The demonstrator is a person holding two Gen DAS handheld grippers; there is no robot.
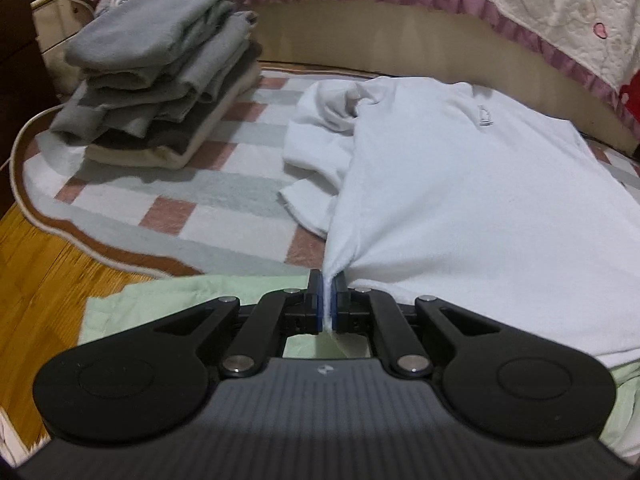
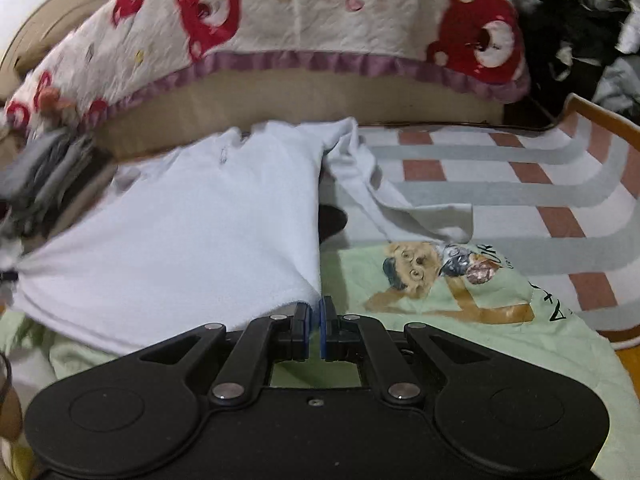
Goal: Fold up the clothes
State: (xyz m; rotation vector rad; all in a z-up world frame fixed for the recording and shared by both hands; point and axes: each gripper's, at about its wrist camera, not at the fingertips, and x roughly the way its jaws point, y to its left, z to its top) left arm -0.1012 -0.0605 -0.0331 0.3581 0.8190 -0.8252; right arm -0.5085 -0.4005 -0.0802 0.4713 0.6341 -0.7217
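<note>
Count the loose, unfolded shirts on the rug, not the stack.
2. The white shirt is spread on the rug, its hem pinched by the left tool. The pale green printed shirt lies under its near edge. The folded pile may hide more.

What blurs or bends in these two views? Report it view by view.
Left wrist view: fisheye curves the bed edge; the grey folded stack is slightly soft, the white shirt evenly lit, no glare. Right wrist view: motion smear on the stack at left and the red-print quilt; the green shirt's bear print stays sharp.
</note>
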